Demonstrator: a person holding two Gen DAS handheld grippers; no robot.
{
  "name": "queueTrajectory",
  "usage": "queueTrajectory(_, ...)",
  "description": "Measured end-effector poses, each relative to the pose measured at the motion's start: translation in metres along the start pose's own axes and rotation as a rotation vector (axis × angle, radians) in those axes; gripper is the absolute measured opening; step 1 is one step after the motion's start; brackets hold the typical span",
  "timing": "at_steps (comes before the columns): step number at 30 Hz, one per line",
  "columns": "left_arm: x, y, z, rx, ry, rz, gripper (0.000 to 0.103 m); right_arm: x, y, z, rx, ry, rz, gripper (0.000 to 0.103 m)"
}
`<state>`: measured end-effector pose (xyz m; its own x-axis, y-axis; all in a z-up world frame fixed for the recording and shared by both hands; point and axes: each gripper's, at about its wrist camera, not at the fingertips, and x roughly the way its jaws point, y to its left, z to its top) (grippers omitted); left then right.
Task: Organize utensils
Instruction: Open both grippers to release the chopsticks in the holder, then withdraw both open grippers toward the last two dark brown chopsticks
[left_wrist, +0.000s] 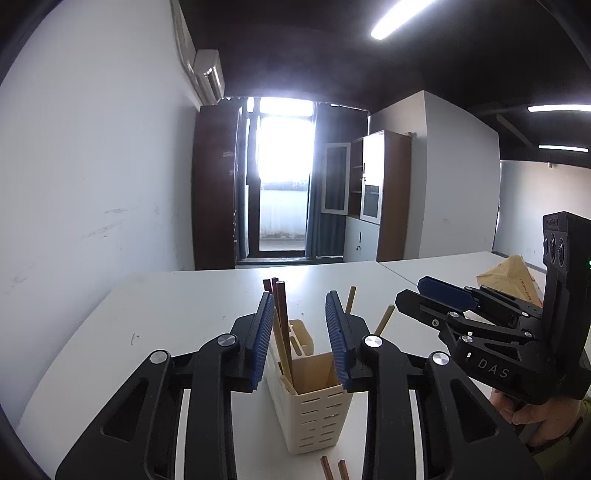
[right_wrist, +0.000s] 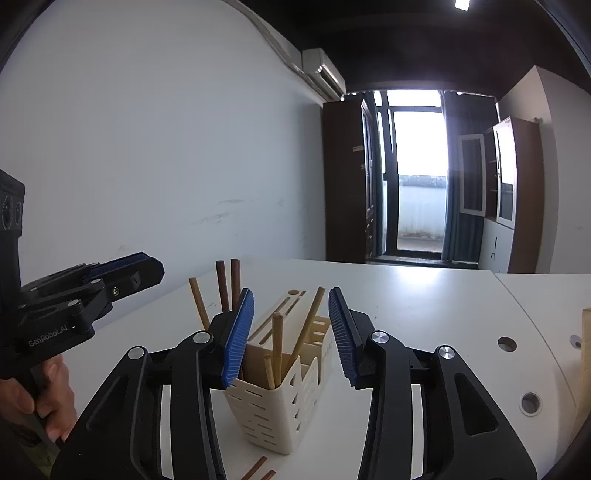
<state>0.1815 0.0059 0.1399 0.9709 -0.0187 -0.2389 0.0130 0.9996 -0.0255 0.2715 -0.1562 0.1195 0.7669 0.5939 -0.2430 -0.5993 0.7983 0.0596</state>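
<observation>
A cream slotted utensil holder (left_wrist: 314, 413) stands on the white table (left_wrist: 177, 325), also in the right wrist view (right_wrist: 273, 410). Several chopsticks stand in it: dark brown ones (left_wrist: 282, 325) and light wooden ones (right_wrist: 277, 347). Two dark chopsticks (left_wrist: 334, 469) lie on the table in front of it, also at the bottom of the right wrist view (right_wrist: 258, 469). My left gripper (left_wrist: 299, 339) is open and empty just above the holder. My right gripper (right_wrist: 291, 336) is open and empty over it from the other side.
A brown paper bag (left_wrist: 509, 277) lies at the table's right. The table has round cable holes (right_wrist: 506, 344) on the right. A wooden edge (right_wrist: 585, 350) stands at far right. A white wall runs along the left.
</observation>
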Motion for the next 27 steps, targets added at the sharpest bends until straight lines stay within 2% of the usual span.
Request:
queueTrajectory(7, -0.005, 0.010, -0.019, -0.028, 0.032, 0.001, 0.034, -0.012, 0.001, -0.007, -0.007, 0.018, -0.019, 0.046)
queueTrajectory(15, -0.002, 0.009, -0.045, -0.024, 0.086, -0.018, 0.041, -0.012, 0.002, -0.031, 0.002, 0.065, -0.051, 0.051)
queueTrajectory(27, -0.009, 0.005, -0.081, -0.008, 0.149, -0.030, 0.051, -0.018, 0.006, -0.070, 0.014, 0.147, -0.045, 0.060)
